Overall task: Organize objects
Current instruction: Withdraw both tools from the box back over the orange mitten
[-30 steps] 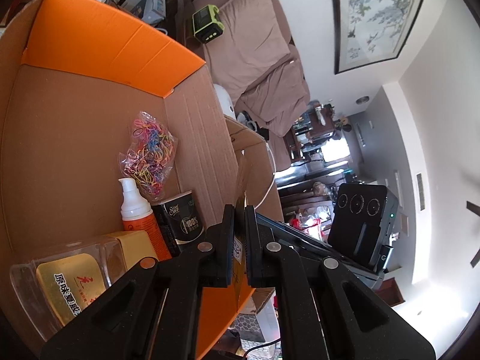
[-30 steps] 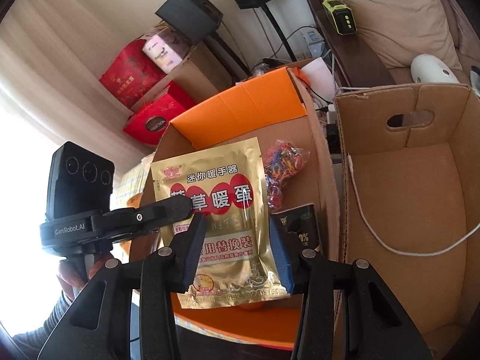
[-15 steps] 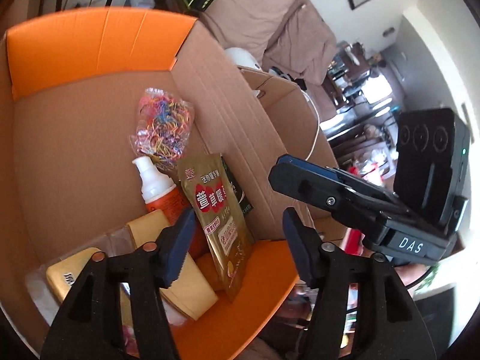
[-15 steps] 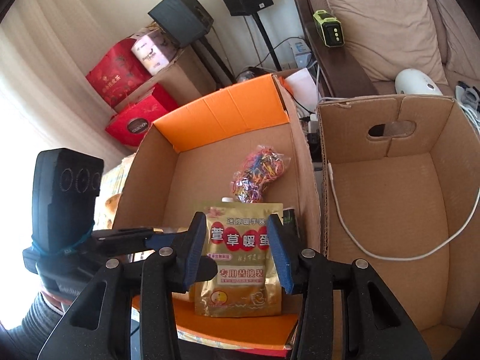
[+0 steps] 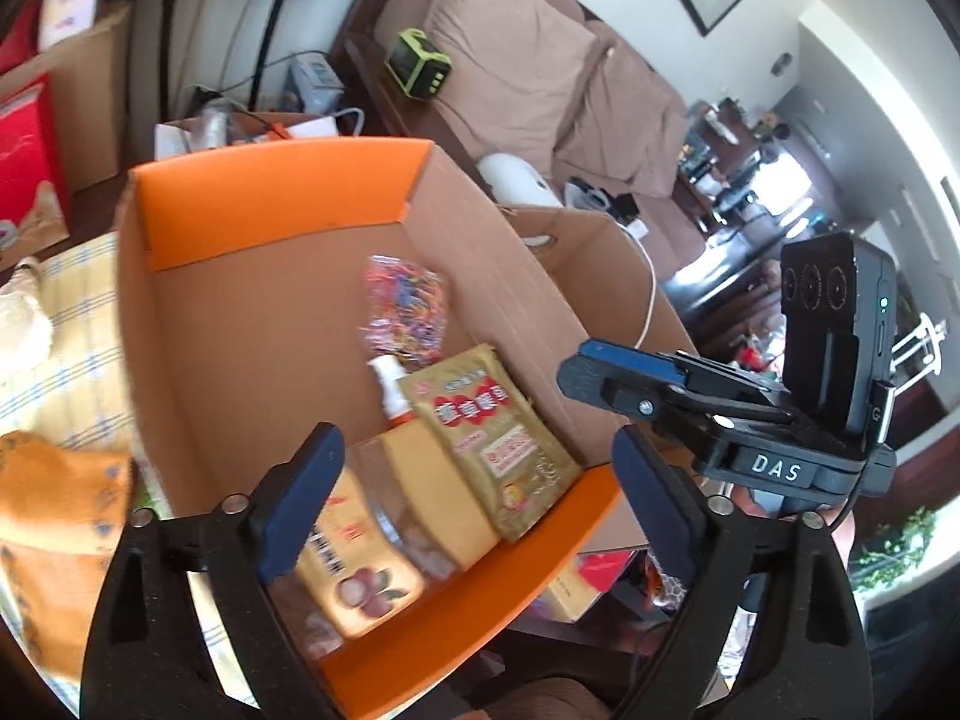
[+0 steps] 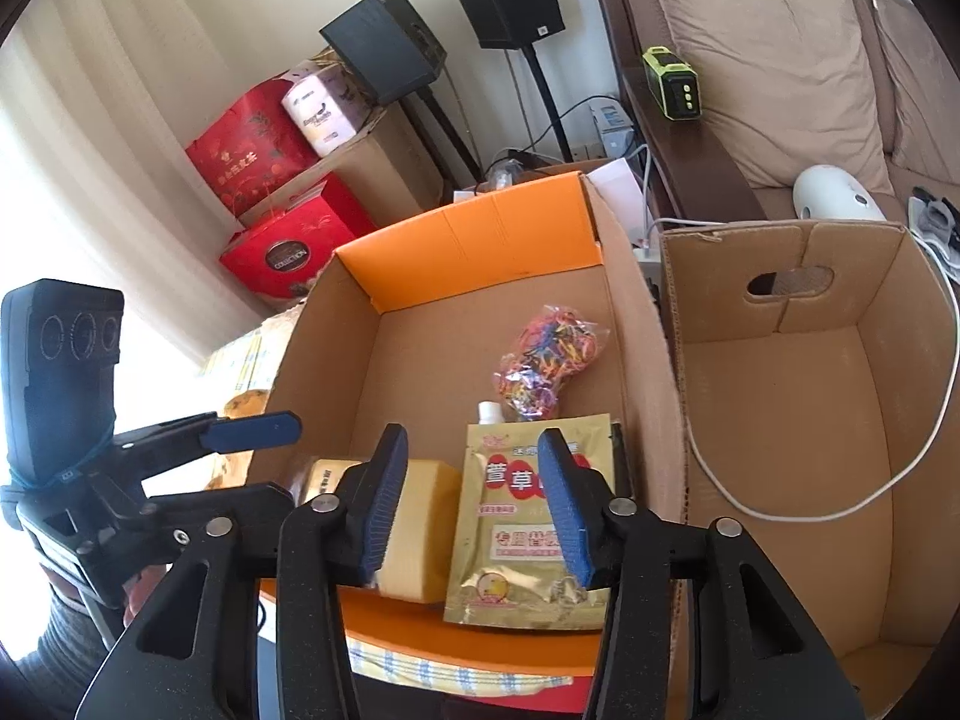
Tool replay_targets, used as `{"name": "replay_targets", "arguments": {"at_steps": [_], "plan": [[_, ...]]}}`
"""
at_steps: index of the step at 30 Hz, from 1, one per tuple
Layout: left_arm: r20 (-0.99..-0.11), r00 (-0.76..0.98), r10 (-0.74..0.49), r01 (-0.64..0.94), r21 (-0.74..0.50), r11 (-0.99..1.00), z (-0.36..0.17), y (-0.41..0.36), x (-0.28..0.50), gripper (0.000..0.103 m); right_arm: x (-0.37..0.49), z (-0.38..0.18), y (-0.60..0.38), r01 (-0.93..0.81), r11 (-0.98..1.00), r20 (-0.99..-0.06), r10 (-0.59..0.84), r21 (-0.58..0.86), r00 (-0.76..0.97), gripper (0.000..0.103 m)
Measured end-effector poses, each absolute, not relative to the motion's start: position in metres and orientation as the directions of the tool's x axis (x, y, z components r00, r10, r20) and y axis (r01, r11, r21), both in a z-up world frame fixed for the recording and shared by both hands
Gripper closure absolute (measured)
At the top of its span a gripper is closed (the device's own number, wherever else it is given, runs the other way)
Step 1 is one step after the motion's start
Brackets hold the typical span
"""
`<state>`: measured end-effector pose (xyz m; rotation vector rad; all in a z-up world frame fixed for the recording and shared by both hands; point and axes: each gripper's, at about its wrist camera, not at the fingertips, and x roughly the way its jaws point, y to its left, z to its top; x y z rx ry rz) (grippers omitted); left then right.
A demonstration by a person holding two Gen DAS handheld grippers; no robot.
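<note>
A gold pouch with red Chinese print (image 6: 528, 528) (image 5: 498, 432) lies in the orange-flapped cardboard box (image 6: 480, 240) (image 5: 270, 198), on a white pump bottle (image 5: 390, 384). A bag of coloured rubber bands (image 6: 543, 360) (image 5: 408, 312), a yellow box (image 6: 420, 528) and a clear box with a gold pack (image 5: 354, 564) lie in there too. My right gripper (image 6: 474, 492) is open and empty above the pouch. My left gripper (image 5: 474, 498) is open and empty above the box's near edge.
An open brown box (image 6: 792, 372) with a white cable (image 6: 780, 510) stands right of the orange one. A brown sofa (image 6: 768, 60), a green device (image 6: 672, 90), speakers (image 6: 384, 48) and red gift boxes (image 6: 252, 150) lie behind. A yellow patterned cloth (image 5: 66, 330) lies left.
The left gripper let go of the pouch and opened wide. The pouch dropped into the box and now lies flat. Both grippers drew back and up from the box.
</note>
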<state>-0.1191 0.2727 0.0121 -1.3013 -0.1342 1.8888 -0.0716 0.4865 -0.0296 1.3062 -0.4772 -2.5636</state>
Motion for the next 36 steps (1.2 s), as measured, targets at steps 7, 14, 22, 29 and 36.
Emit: {"name": "replay_targets", "arguments": {"at_steps": [7, 14, 22, 29, 36], "plan": [[-0.730, -0.193, 0.655, -0.524, -0.488, -0.698, 0.029, 0.222, -0.130, 0.000, -0.074, -0.018, 0.452, 0.063, -0.949, -0.771, -0.289, 0.309, -0.567, 0.038], [-0.766, -0.308, 0.565, -0.469, -0.395, -0.790, 0.036, 0.157, -0.131, 0.000, -0.082, -0.006, 0.403, 0.137, -0.956, -0.779, -0.292, 0.260, -0.556, 0.031], [-0.797, -0.351, 0.491, -0.384, -0.356, -0.852, 0.016, 0.090, -0.131, 0.000, -0.095, -0.001, 0.344, 0.213, -0.942, -0.778, -0.334, 0.258, -0.533, 0.031], [-0.811, -0.354, 0.465, -0.340, -0.351, -0.872, -0.010, 0.057, -0.126, 0.000, -0.100, -0.005, 0.297, 0.271, -0.926, -0.772, -0.370, 0.262, -0.517, 0.031], [-0.811, -0.343, 0.474, -0.326, -0.370, -0.870, -0.031, 0.051, -0.114, 0.001, -0.107, -0.008, 0.270, 0.291, -0.917, -0.769, -0.390, 0.273, -0.506, 0.031]]}}
